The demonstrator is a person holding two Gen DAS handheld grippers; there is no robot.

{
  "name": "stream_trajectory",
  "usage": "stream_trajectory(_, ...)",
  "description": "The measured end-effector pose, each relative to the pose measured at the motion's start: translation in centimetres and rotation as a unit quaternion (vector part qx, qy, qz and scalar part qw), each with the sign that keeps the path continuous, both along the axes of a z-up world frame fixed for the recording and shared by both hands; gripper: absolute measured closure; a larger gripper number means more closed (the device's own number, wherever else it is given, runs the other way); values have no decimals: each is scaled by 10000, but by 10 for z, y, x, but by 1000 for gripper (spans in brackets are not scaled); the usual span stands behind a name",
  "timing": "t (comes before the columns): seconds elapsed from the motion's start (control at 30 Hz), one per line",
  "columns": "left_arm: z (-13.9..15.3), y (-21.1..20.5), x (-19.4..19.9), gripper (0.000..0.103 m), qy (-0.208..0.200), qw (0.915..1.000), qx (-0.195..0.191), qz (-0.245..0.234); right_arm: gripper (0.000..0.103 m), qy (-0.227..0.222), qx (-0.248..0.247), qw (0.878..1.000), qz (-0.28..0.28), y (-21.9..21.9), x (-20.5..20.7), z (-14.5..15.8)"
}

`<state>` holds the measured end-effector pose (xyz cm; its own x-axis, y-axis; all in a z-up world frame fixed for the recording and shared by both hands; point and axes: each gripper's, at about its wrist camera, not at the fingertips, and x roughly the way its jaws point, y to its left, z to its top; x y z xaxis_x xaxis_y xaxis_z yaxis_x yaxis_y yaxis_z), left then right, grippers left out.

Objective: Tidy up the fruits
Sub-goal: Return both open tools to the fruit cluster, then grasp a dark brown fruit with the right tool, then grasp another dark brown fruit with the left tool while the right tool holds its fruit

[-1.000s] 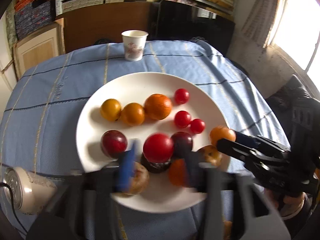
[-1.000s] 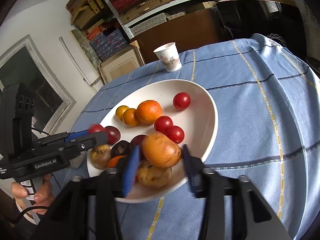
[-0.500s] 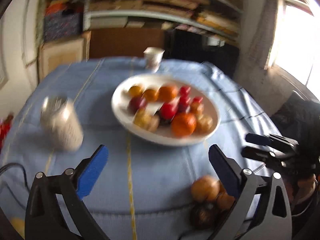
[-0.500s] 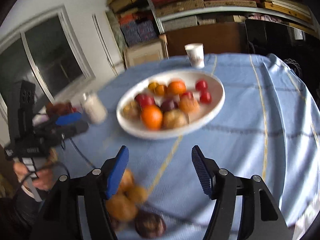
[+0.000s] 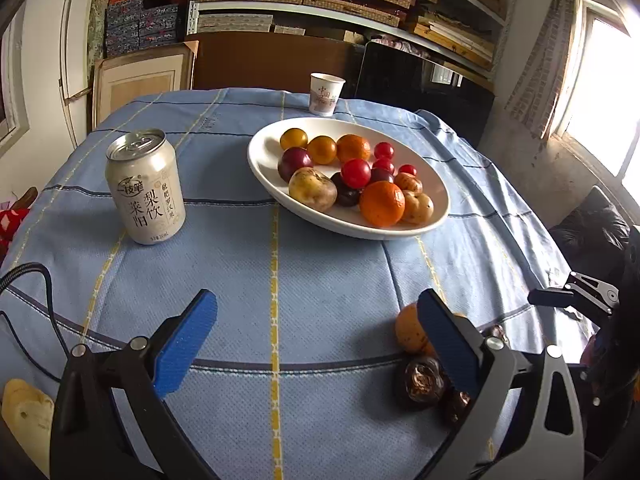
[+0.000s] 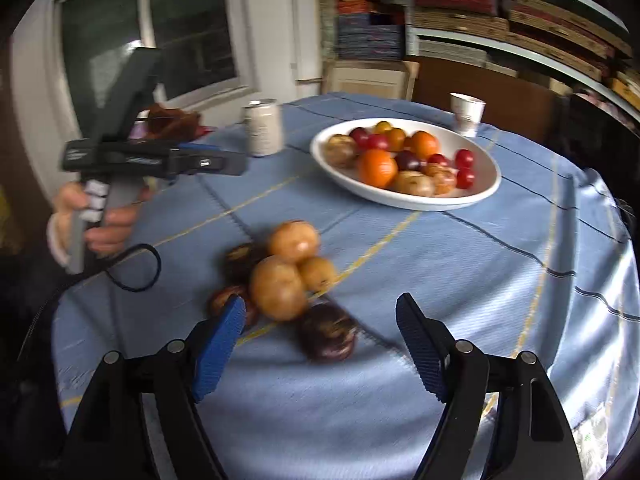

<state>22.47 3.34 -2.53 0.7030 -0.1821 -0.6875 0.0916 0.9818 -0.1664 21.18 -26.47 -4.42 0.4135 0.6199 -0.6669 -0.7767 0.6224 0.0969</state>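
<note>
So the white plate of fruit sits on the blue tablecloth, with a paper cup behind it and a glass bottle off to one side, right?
Nearly. The plate, tablecloth and paper cup are as you say, but the thing to the side is a drink can, not a glass bottle. The left wrist view shows it clearly.

One plate (image 5: 260, 160), one can (image 5: 146, 188), one paper cup (image 5: 325, 94).

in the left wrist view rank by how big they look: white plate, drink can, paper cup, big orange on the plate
1. white plate
2. drink can
3. big orange
4. paper cup; it stands farthest back, so its rank against the orange is unsure.
</note>
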Motion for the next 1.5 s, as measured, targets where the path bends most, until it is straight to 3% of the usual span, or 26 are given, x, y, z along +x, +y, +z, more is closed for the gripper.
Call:
stream_trajectory(0.07, 0, 0, -3, 4, -9, 10000, 9, -7, 25, -46, -136, 9999, 54, 2, -4, -2)
stream_trajectory(0.3, -6, -2, -5, 4, 40, 10000, 77, -20, 44, 18, -776, 9969, 138, 19, -5, -24)
stream_trajectory(0.63, -9, -4, -5, 4, 56, 9999, 135, -15, 55, 170, -868, 9961, -24, 25, 5, -34)
stream_trajectory(0.7, -10, -5, -5, 4, 87, 9999, 140, -35, 62, 216, -912, 9956, -11, 28, 7, -37)
stream_trajectory(0.87, -13, -9, -3, 4, 139, 9995, 195, -188, 63, 257, -528, 9979, -273, 12, 12, -27)
stream_trajectory(1.07, -21, -35, -10, 5, 216, 9945, 521, -888, 63, 512, 122, 9961, -711, -12, 27, -15)
stream_trajectory(1.13, -23, -41, -12, 21, 257, 9925, 478, -1092, 63, 534, 165, 9959, -715, -12, 27, -15)
stream_trajectory(1.23, -29, -44, -10, 34, 461, 9898, 333, -1305, 63, 525, 133, 9962, -675, -9, 26, -15)
stream_trajectory(1.5, -40, -60, -11, 45, 751, 9808, 249, -1781, 63, 514, 101, 9967, -626, -5, 24, -16)
